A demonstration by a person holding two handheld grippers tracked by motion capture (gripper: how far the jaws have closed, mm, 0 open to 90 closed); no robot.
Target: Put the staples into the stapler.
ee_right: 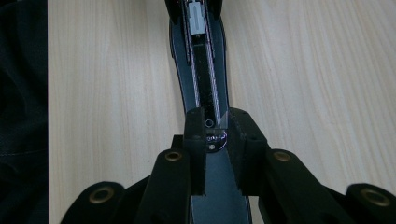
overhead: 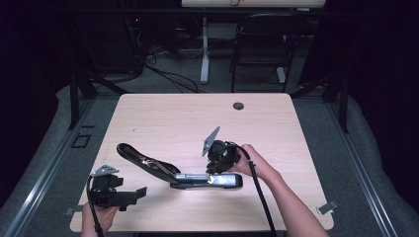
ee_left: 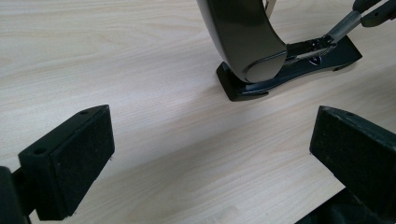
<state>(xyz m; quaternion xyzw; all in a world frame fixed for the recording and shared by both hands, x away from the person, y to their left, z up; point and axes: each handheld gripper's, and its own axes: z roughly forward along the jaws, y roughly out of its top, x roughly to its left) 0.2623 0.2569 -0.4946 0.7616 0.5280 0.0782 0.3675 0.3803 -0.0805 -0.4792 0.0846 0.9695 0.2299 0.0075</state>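
Between the right gripper's jaws sits the front of the opened stapler's base, pinched firm, lid swung up toward the idle, wide-spread left gripper — loading step, I'd say; next, staples into the channel.

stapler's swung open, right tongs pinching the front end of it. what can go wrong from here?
1. The right tongs grip only the narrow front end of the stapler; it could pivot or slip out.
2. The stapler's raised top arm hangs open and unsupported; a jolt might swing it shut.
3. The left tongs are open and apart from the stapler, so nothing steadies its base if it slides on the table.
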